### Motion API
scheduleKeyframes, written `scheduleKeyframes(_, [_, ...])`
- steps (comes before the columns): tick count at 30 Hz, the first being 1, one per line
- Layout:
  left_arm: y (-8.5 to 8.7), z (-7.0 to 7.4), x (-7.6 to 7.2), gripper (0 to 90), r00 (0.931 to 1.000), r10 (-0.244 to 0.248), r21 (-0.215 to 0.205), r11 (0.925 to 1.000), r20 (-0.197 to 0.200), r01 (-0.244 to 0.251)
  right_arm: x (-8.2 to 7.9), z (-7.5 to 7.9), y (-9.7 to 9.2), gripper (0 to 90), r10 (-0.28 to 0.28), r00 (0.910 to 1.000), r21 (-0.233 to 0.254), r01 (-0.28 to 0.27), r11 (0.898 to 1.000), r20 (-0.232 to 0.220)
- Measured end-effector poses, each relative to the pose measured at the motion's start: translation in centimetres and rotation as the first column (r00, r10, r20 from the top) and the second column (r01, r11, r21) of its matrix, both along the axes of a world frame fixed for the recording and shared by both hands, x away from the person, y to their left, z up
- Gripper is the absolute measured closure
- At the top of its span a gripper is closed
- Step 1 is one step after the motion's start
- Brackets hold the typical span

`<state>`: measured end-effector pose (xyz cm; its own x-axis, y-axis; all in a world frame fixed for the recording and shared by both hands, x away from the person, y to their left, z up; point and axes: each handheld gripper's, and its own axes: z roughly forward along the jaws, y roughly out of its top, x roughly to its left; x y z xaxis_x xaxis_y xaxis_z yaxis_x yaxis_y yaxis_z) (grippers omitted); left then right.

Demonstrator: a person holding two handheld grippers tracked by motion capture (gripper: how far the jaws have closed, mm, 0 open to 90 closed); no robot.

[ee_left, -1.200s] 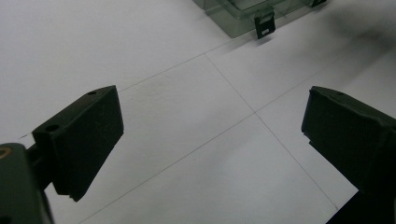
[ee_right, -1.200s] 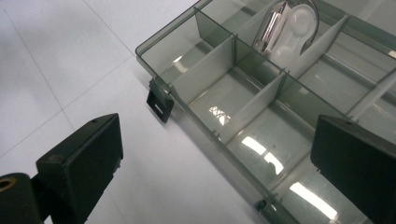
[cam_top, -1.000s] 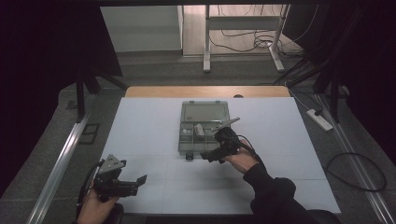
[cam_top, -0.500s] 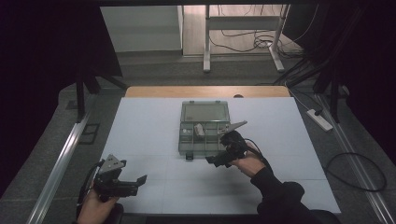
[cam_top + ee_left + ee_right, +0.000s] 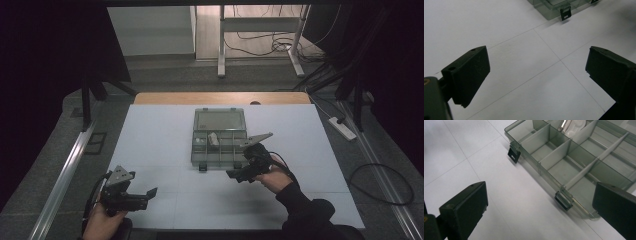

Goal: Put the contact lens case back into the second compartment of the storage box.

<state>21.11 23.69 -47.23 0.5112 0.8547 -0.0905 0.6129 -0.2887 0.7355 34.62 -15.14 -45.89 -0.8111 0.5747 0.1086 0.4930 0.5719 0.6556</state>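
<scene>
A clear plastic organizer box (image 5: 219, 138) is seen open at the centre of the frame on the white counter (image 5: 150, 135). The right claw (image 5: 239, 174) is held wide open and empty just below its front edge. The left claw (image 5: 148, 196), also spread and empty, is kept at lower left.

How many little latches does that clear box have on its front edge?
2: the left latch hangs open near the box's front left corner; the right latch sits toward its right end.
</scene>
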Motion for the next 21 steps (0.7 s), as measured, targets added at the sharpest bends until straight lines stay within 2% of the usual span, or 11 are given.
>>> scheduleKeyframes(14, [0.0,0.0,0.0,5.5,1.0,0.0,0.0,1.0,0.0,0.0,-1.1,0.2,-1.8,0.0,-0.004,0.9999,0.0,0.004,1.0,0.012])
scheduleKeyframes(21, [0.0,0.0,0.0,5.5,1.0,0.001,-0.003,1.0,-0.001,-0.001,-1.5,0.1,-3.2,0.0,-0.027,0.9995,0.001,0.027,1.0,0.017])
